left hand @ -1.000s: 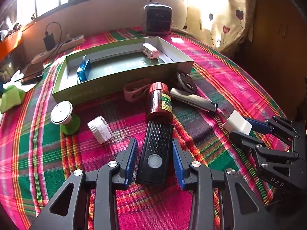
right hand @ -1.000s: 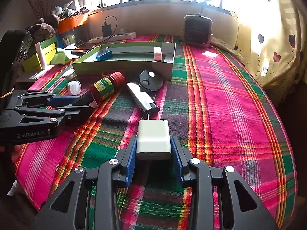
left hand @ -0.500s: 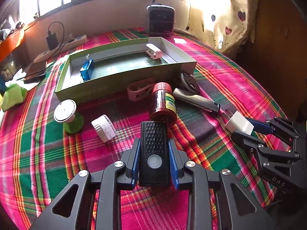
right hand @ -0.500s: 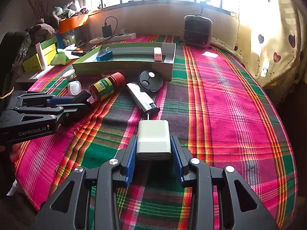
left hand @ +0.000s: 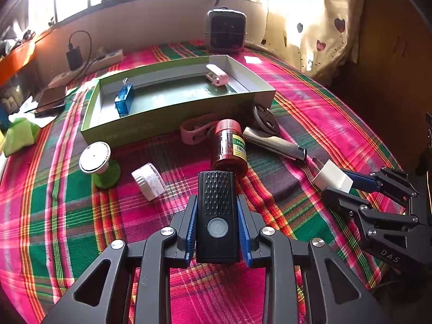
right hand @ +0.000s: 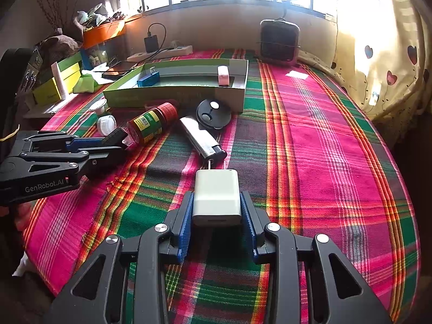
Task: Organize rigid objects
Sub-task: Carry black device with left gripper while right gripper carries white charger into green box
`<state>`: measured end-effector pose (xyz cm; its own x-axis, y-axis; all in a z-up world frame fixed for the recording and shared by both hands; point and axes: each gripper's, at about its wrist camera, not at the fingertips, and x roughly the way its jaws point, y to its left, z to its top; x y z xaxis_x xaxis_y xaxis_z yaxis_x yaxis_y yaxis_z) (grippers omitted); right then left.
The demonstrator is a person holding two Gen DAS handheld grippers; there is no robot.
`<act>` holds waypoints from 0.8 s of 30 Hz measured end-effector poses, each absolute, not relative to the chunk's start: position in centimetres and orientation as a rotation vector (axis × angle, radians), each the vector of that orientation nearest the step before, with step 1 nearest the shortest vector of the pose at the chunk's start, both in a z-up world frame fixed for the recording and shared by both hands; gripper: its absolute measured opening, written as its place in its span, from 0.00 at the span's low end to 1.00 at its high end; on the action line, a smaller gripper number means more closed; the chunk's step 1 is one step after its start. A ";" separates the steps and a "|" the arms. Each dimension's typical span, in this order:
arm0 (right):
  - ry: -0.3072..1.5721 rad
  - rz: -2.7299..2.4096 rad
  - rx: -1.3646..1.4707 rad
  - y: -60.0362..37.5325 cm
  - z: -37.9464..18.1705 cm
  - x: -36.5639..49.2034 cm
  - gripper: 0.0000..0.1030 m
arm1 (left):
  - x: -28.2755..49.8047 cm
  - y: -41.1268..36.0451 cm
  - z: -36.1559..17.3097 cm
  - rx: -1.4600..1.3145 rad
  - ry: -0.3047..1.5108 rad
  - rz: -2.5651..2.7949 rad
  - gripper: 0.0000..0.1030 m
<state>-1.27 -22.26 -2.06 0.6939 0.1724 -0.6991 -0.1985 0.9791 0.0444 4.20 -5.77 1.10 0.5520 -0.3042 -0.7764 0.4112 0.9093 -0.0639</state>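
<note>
The black flashlight [left hand: 217, 216] is clamped by its flat sides between the narrowly closed jaws of the left gripper [left hand: 217, 221], and the white charger [right hand: 216, 199] likewise in the right gripper [right hand: 216, 210]; both are judged light, stiff and rather smooth.

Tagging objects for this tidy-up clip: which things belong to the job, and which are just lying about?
Job: green box, black remote in left claw, white charger in right claw, red-capped jar, lighter.

Lying about: phone, power strip, small heater.
</note>
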 end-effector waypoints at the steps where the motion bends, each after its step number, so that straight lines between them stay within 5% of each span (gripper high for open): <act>1: 0.777 0.217 -0.032 -22.2 -2.0 -1.3 0.34 | 4.2 -5.7 1.2 0.129 0.888 -0.423 0.25; 24: 0.707 0.242 -0.060 -21.3 2.0 1.4 0.34 | 7.3 -2.1 5.4 0.067 0.820 -0.357 0.25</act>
<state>1.40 -21.28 1.98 0.7339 0.1997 -0.6492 -0.2403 0.9703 0.0268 7.29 -2.11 5.40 0.6266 -0.2852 -0.7253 0.3364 0.9385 -0.0785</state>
